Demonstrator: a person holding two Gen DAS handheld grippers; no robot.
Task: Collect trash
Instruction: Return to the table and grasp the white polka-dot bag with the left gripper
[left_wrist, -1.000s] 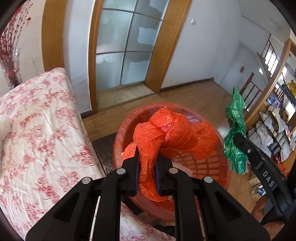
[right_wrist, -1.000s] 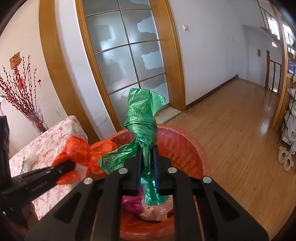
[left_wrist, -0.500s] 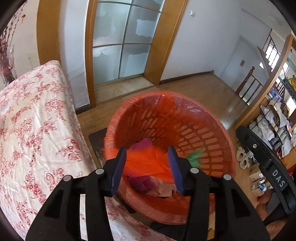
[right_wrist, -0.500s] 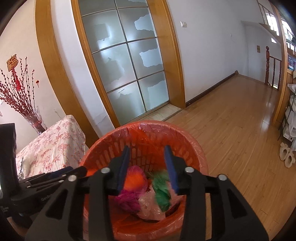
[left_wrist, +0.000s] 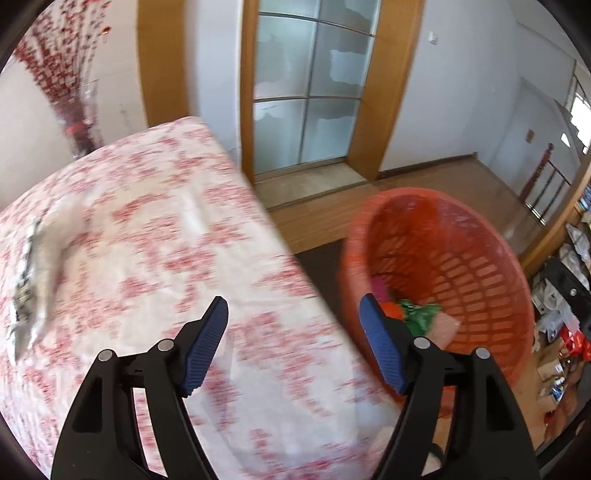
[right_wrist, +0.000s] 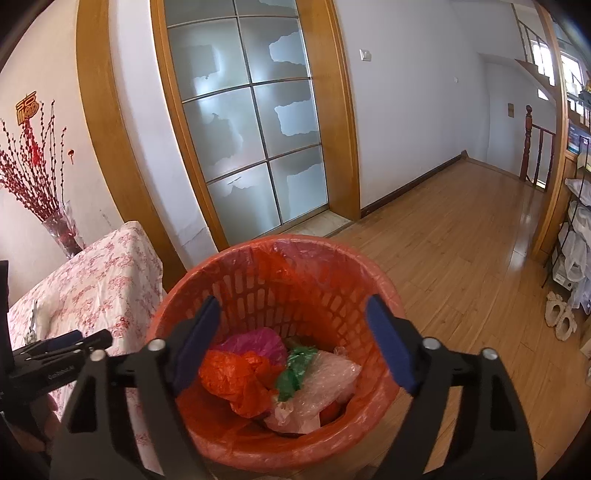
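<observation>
The fingers (left_wrist: 207, 347) of the left gripper (left_wrist: 293, 345) stand spread wide with nothing between them, out over the flowered cloth of the tabletop (left_wrist: 147, 240), which shows blurred in the left wrist view. The fingers (right_wrist: 389, 349) of the right gripper (right_wrist: 291, 343) are likewise released and empty, hanging above the mouth of the orange basket (right_wrist: 280, 254). The basket, lined with a thin orange bag, stands on the wooden floor (right_wrist: 461, 258) just beside the tabletop's edge. Inside it lie the orange plastic bag (right_wrist: 236, 380), the green plastic bag (right_wrist: 295, 373) next to it, a pink bag (right_wrist: 255, 341) behind them and a crumpled clear bag (right_wrist: 321, 391) to the right. In the left wrist view the same basket (left_wrist: 476, 273) sits to the right of the fingers, with scraps of orange and green showing at its bottom. A crumpled silvery wrapper (left_wrist: 26, 269) lies on the tabletop at far left.
</observation>
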